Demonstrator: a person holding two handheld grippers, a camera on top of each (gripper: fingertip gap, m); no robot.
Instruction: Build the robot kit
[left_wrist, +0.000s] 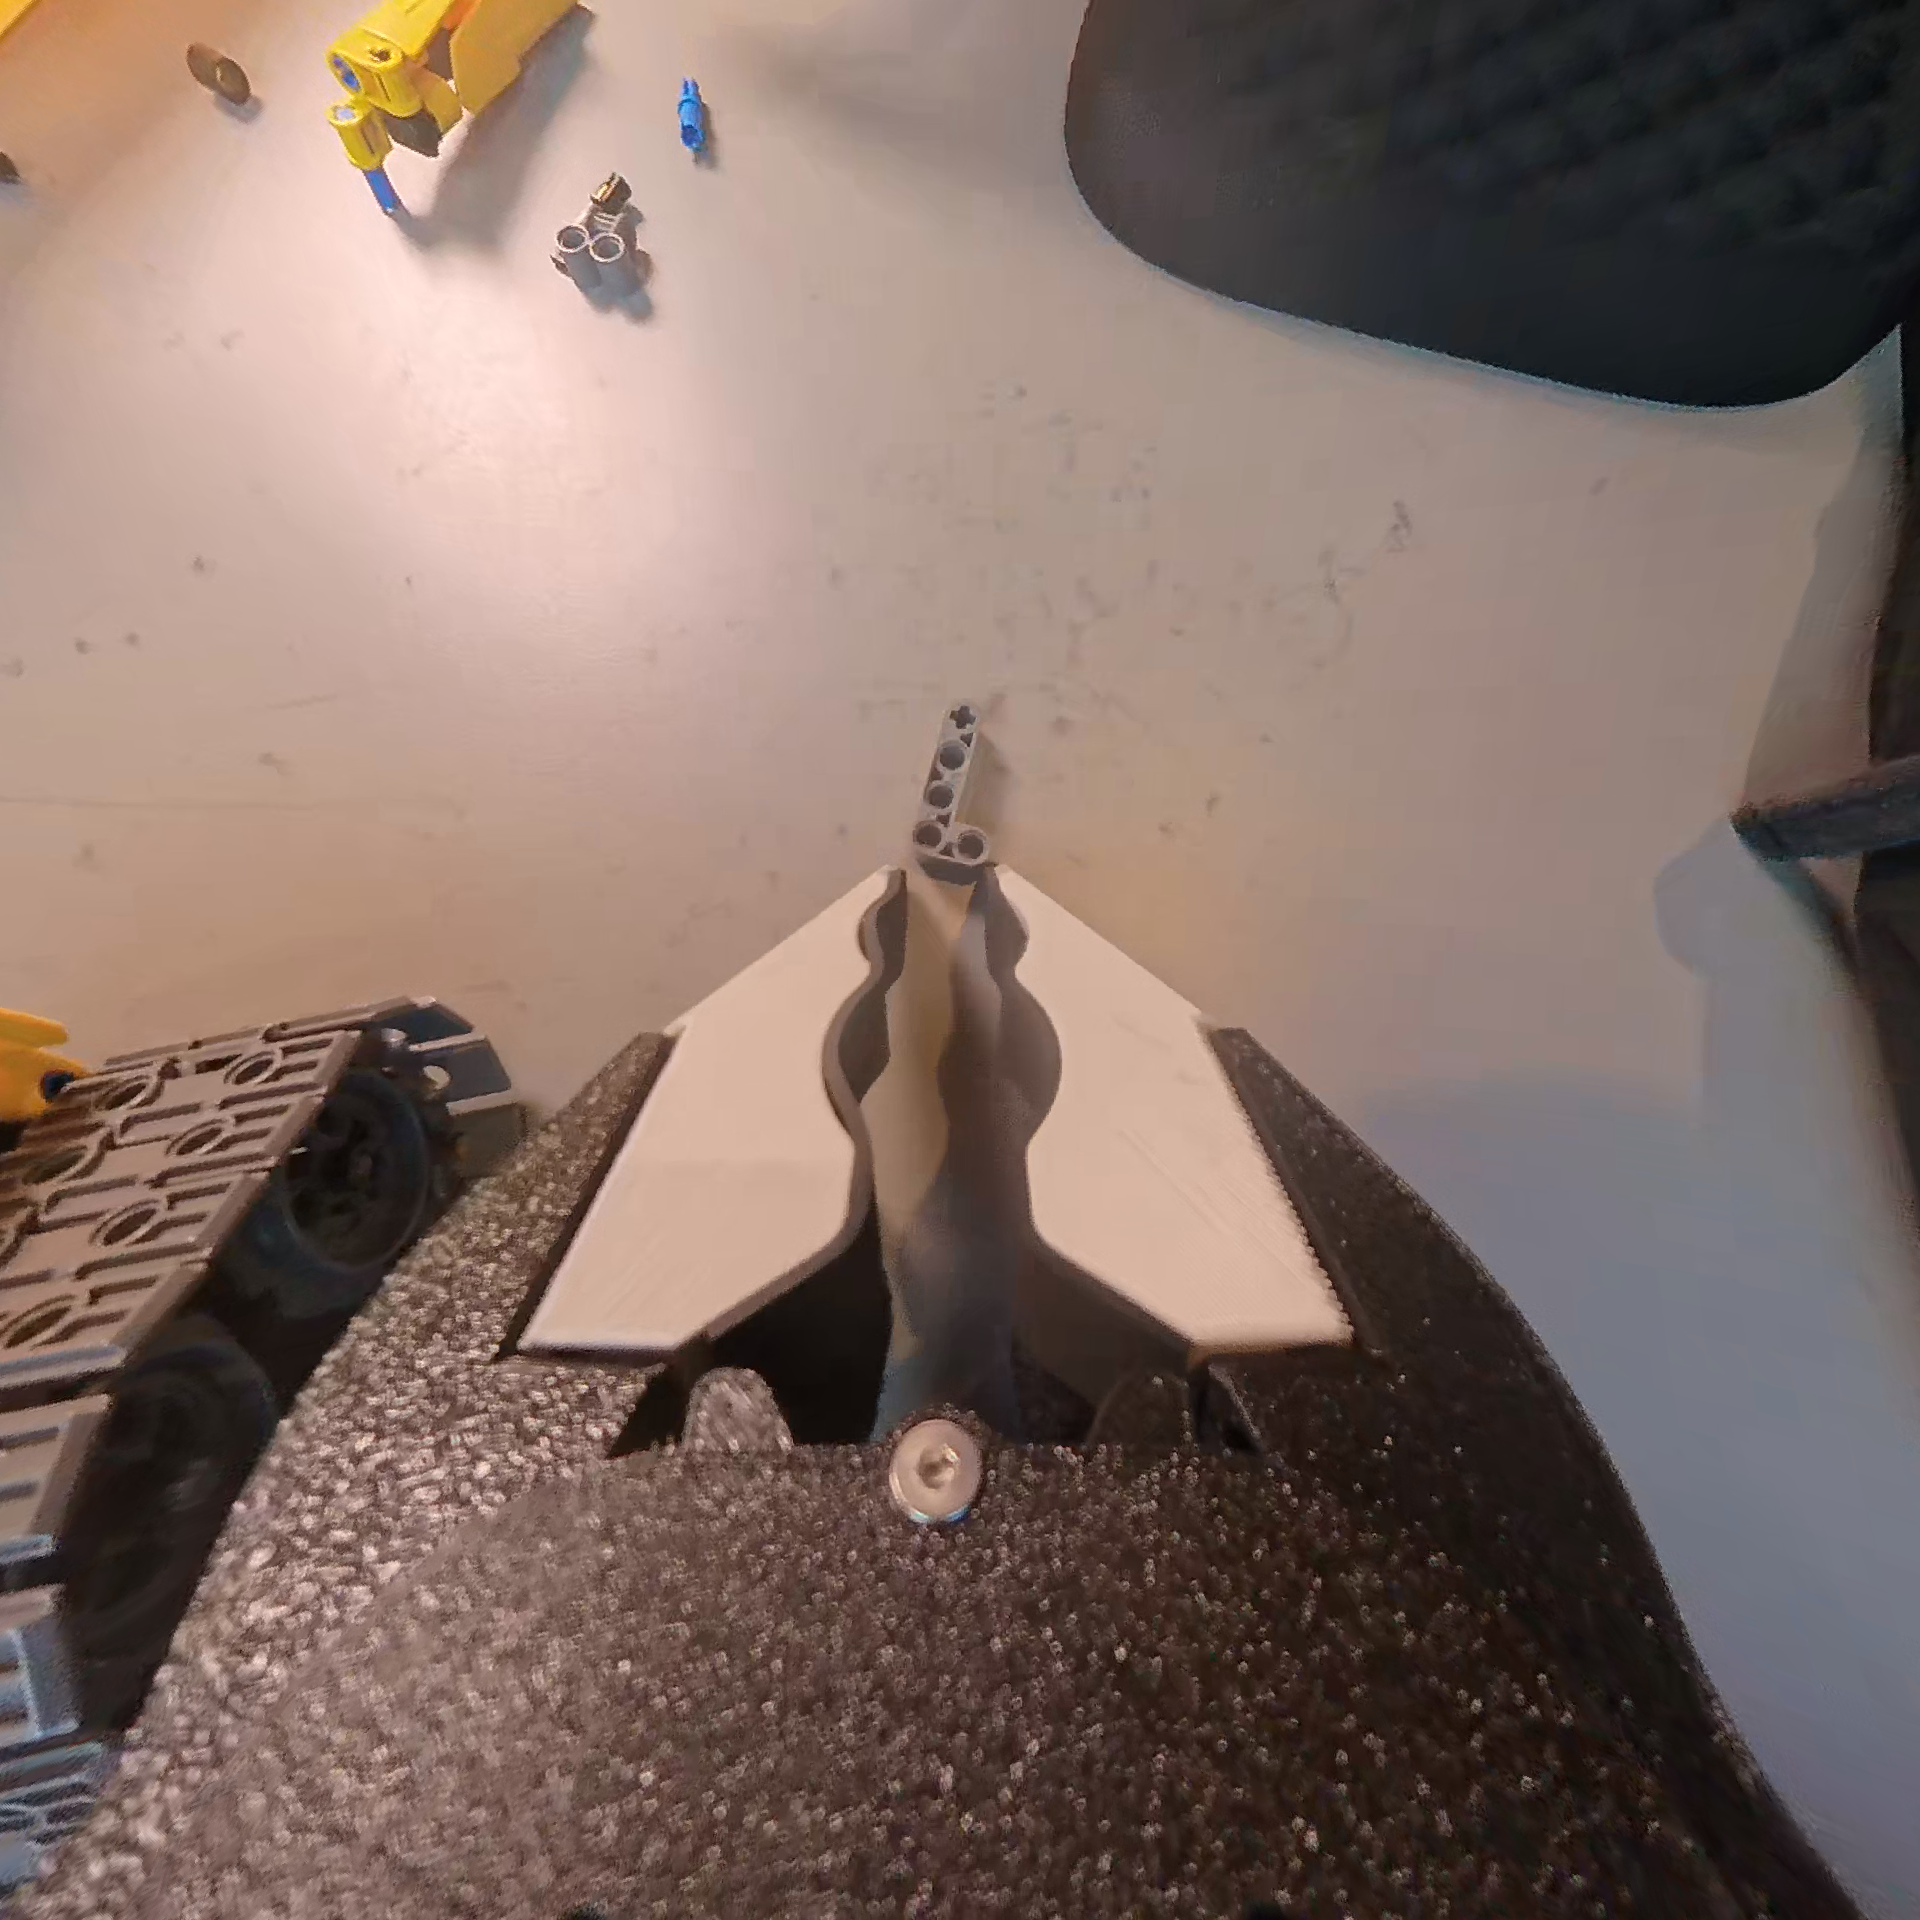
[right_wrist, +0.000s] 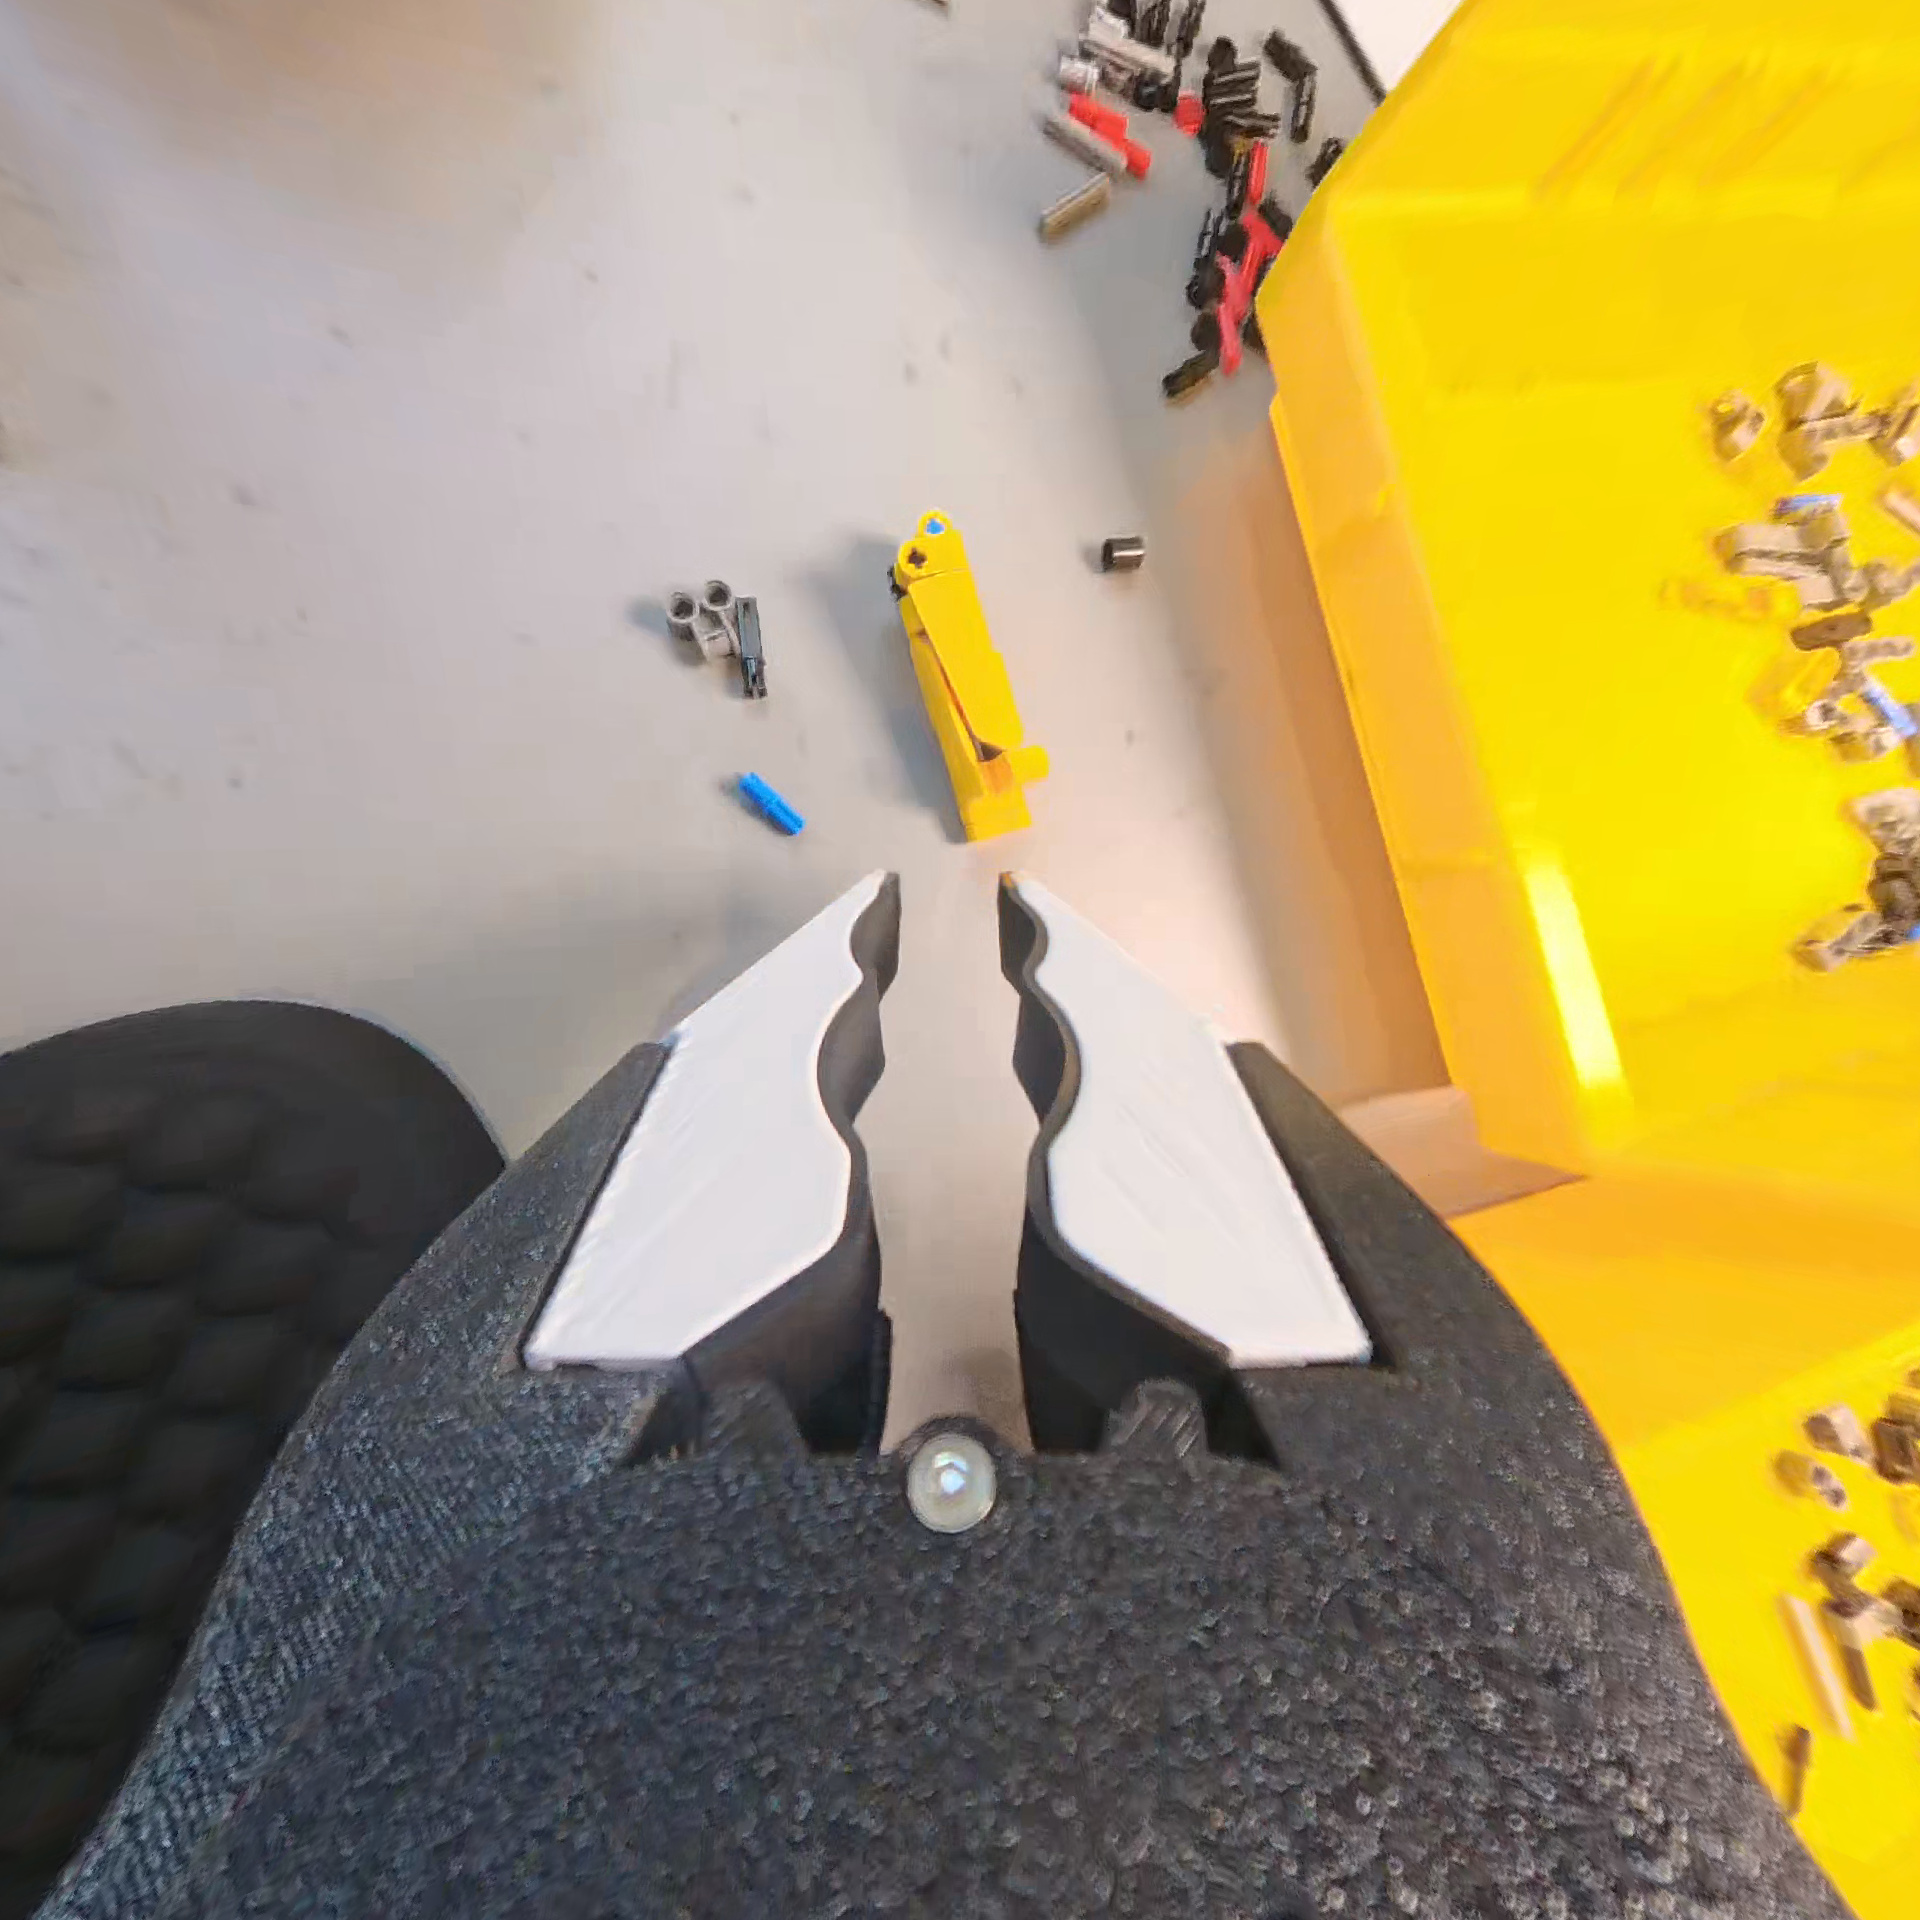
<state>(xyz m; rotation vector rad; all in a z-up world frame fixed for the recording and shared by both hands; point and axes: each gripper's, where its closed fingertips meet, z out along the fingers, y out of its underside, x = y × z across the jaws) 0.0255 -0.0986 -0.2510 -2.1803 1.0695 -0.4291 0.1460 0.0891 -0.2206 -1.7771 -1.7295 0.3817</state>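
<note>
My left gripper is shut on a small grey L-shaped beam with holes, which sticks out past the fingertips above the pale table. My right gripper is open and empty, just short of a yellow brick assembly lying on the table. A blue pin lies to its left, with a grey connector piece with a black pin farther off. The same yellow assembly, blue pin and grey connector show far off in the left wrist view.
A tracked grey model vehicle sits at the left of the left wrist view. A black padded chair seat is beyond the table edge. A yellow bin holding several small parts stands at the right. Loose red, black and grey parts lie at the back. My right fingertips sit around 25 cm from my left ones. From my right tips it is roughly 4 cm to the blue pin; from my left, 20 cm. My left wrist view looks at it from another angle.
</note>
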